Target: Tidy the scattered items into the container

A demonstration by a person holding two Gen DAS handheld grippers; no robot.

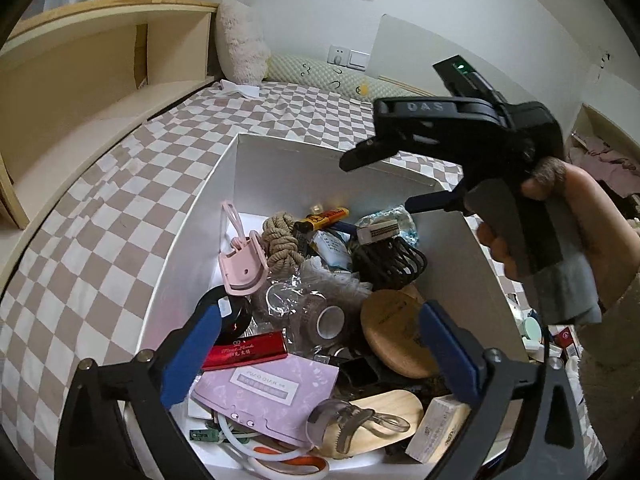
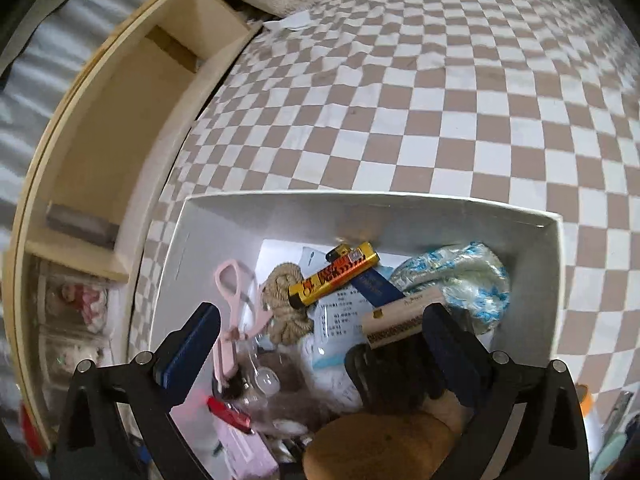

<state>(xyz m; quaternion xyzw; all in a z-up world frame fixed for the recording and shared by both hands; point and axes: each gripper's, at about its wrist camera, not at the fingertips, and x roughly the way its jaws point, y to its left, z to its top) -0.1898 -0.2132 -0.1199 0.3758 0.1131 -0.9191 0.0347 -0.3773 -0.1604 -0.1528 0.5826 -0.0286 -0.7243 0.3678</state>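
A white box (image 1: 192,248) (image 2: 400,216) stands on the checkered bed, holding several small items. Among them are a pink eyelash curler (image 1: 240,268) (image 2: 232,308), a rope knot (image 1: 282,240), a yellow lighter (image 2: 334,276), a black hair claw (image 1: 390,262), a round wooden brush (image 1: 396,332), a red case (image 1: 246,352) and a purple card (image 1: 264,392). My left gripper (image 1: 320,354) hovers open over the near end of the box, gripping nothing. My right gripper (image 2: 320,344) (image 1: 394,180), held by a hand, hangs open above the far end, over the hair claw and a small wooden block (image 2: 400,320).
The checkered sheet (image 2: 440,100) stretches beyond the box. A wooden shelf unit (image 1: 80,92) runs along the left side of the bed, with a fluffy pillow (image 1: 240,40) at its head. Small bottles and boxes (image 1: 560,340) crowd the area right of the box.
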